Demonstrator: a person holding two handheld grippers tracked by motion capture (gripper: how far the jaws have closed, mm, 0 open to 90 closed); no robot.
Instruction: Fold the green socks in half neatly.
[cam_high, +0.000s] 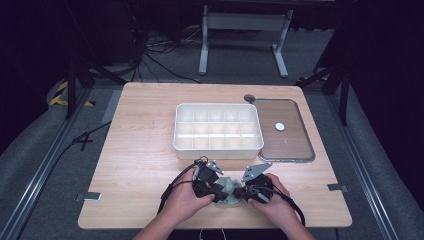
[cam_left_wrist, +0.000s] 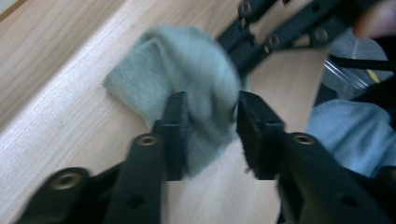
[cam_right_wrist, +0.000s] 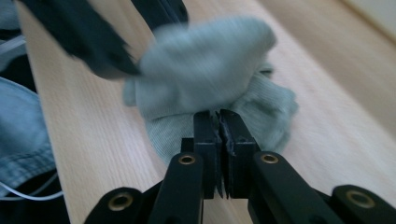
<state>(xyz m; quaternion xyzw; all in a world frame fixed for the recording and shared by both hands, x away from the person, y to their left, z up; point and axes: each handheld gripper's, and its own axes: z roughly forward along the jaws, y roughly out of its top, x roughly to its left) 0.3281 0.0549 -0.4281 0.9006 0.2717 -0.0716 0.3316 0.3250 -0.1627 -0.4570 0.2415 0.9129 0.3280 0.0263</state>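
Sock (cam_high: 229, 189) lay bunched and blurred at worktop (cam_high: 150, 150) near edge, axis unclear. Right claw (cam_right_wrist: 219, 122) pinched sock's fabric; left claw (cam_left_wrist: 211, 122) stood open astride it.

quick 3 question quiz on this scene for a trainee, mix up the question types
1. True or false: the right gripper is clamped on the grey-green sock.
2. Multiple choice: how do the left gripper's jaws stand? A) pressed shut on the sock B) apart, with the sock between them C) gripping the white tray
3. Short answer: what lies to the right of the white compartment tray in the high view?

Key
1. True: its pads are together with sock fabric pinched at the tips.
2. B
3. A clear lid lying flat, with a small white round piece on it.
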